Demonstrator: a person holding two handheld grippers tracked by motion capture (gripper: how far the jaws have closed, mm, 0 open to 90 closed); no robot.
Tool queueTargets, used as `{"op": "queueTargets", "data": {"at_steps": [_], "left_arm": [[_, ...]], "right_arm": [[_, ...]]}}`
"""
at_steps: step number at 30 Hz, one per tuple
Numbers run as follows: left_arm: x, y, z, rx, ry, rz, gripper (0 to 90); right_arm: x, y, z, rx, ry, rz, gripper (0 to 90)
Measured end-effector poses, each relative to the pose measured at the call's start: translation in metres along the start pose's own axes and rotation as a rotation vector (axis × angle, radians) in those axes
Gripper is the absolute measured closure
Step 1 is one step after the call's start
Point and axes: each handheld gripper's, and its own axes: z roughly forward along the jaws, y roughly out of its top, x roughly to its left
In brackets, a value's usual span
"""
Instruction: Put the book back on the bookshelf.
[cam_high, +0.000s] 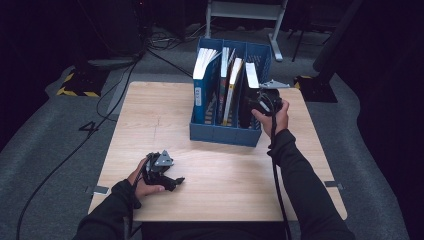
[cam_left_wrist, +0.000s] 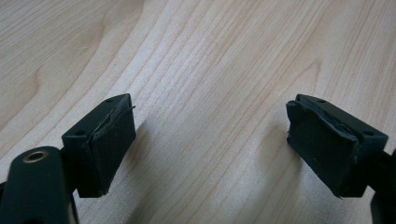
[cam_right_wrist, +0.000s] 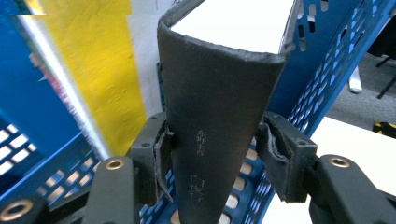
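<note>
A black book (cam_right_wrist: 219, 84) with white pages stands spine-out in the rightmost slot of a blue file holder (cam_high: 225, 134). My right gripper (cam_right_wrist: 212, 154) grips that book, one pad pressed on each side of the spine. From above, the right gripper (cam_high: 261, 100) sits at the holder's right end against the black book (cam_high: 246, 102). My left gripper (cam_high: 172, 181) lies low over the near left of the wooden table (cam_high: 160, 115). In its own view the left gripper (cam_left_wrist: 210, 135) stands open over bare wood, with nothing between its pads.
Other slots of the holder contain a blue book (cam_high: 204, 87) and thinner volumes (cam_high: 230, 85), one with a yellow cover (cam_right_wrist: 107, 70). The holder's perforated blue wall (cam_right_wrist: 322, 70) runs close along the black book's right. Cables and a metal stand (cam_high: 245, 10) lie beyond the table.
</note>
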Motion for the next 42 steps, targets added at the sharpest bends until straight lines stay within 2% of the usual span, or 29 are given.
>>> {"op": "queueTargets", "data": {"at_steps": [10, 18, 21, 24, 27, 34, 37, 42], "left_arm": [[0.000, 0.000, 0.000, 0.000, -0.001, 0.002, 15.3], [0.000, 0.000, 0.000, 0.001, -0.002, 0.004, 15.4], [0.000, 0.000, 0.000, 0.001, -0.002, 0.004, 15.4], [0.000, 0.000, 0.000, 0.000, -0.002, 0.004, 15.4], [0.000, 0.000, 0.000, 0.000, -0.002, 0.003, 15.4], [0.000, 0.000, 0.000, 0.001, -0.002, 0.004, 15.4], [0.000, 0.000, 0.000, 0.001, -0.001, 0.004, 15.4], [0.000, 0.000, 0.000, 0.000, -0.002, 0.004, 15.4]], "right_arm": [[0.003, 0.006, 0.013, -0.002, -0.020, 0.019, 45.5], [0.001, 0.007, 0.012, 0.018, -0.017, 0.024, 45.1], [0.001, 0.008, 0.006, 0.025, -0.015, -0.003, 45.8], [0.000, 0.009, -0.003, 0.030, 0.027, -0.016, 42.4], [0.002, 0.010, -0.011, 0.043, 0.020, -0.080, 40.0], [0.003, 0.008, -0.029, 0.063, 0.055, -0.158, 35.5], [0.001, 0.007, -0.037, 0.061, 0.075, -0.171, 35.0], [0.000, 0.002, -0.055, 0.056, 0.088, -0.234, 33.8]]}}
